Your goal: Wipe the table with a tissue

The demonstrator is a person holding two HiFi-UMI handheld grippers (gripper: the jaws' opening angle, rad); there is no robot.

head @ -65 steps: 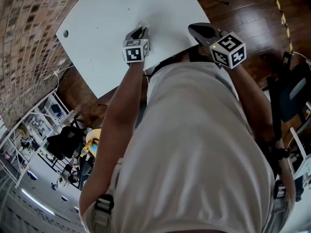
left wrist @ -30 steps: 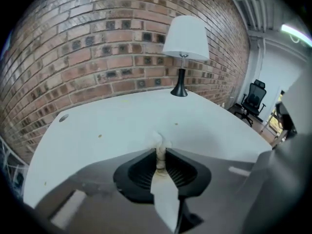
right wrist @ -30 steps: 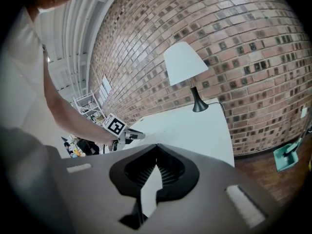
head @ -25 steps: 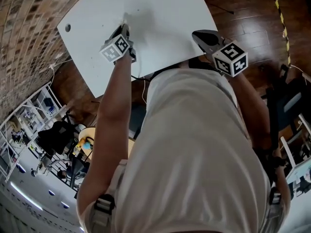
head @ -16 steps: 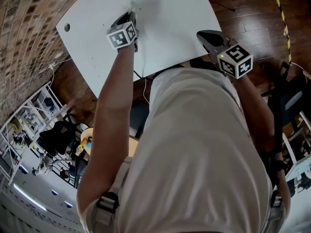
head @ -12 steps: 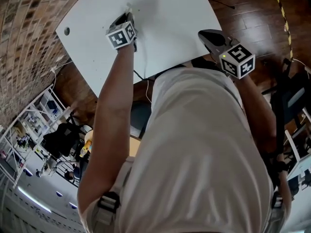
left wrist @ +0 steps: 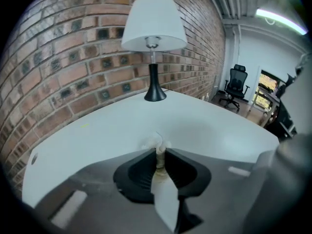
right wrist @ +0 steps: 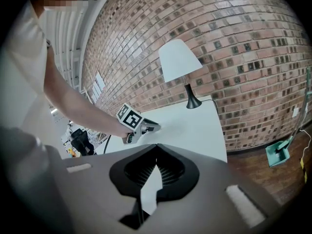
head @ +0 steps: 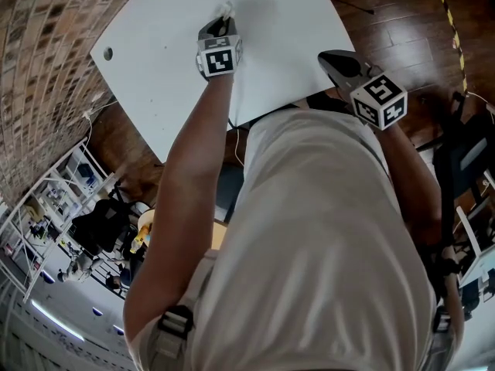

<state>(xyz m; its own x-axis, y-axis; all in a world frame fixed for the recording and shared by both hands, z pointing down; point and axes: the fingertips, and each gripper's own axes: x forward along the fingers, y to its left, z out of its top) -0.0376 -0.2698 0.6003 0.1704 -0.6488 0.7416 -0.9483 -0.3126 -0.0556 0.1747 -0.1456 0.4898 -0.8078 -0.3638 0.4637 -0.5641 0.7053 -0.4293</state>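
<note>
The left tool (left wrist: 160, 156) pinches a small tissue (left wrist: 155, 143) against the tabletop (left wrist: 97, 135), the right tool (right wrist: 156, 152) pressed together, idle; hard dragging may tear it loose

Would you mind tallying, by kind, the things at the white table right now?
Table lamp: 1
Tissue: 1
Tongs: 2 (left tongs shut on the tissue, right tongs shut, empty)
Total: 4
</note>
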